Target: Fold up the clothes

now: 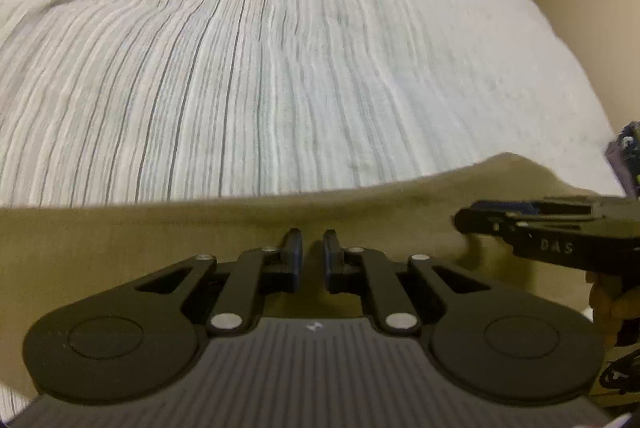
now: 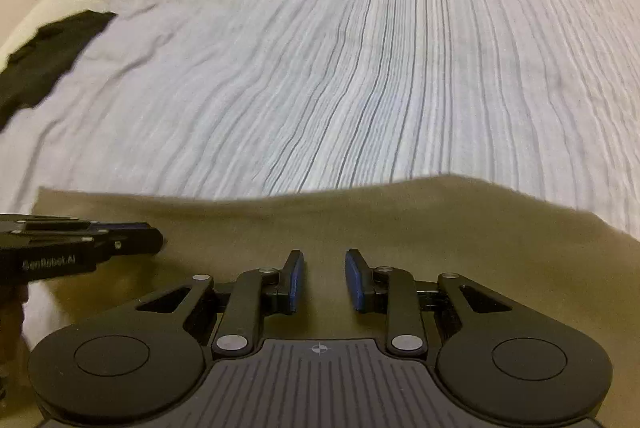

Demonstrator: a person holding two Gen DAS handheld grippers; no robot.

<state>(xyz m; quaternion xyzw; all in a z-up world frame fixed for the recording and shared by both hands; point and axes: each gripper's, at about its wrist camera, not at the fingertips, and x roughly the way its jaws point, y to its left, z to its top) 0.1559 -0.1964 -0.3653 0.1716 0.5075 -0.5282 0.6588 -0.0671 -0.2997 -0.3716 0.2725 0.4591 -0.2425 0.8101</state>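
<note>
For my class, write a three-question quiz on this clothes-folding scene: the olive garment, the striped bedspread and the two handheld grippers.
1. True or false: the olive-khaki cloth garment lies on the grey striped crinkled bedspread.
2. Multiple choice: what lies at the far left in the right wrist view? A) a red towel B) a black fabric item C) a blue cup
3. Fill in: the jaws of the left gripper stand ____ together than those of the right gripper.

Key: 1 true. 2 B. 3 closer; both grippers are over the olive cloth, and whether either one pinches it cannot be told.
</note>
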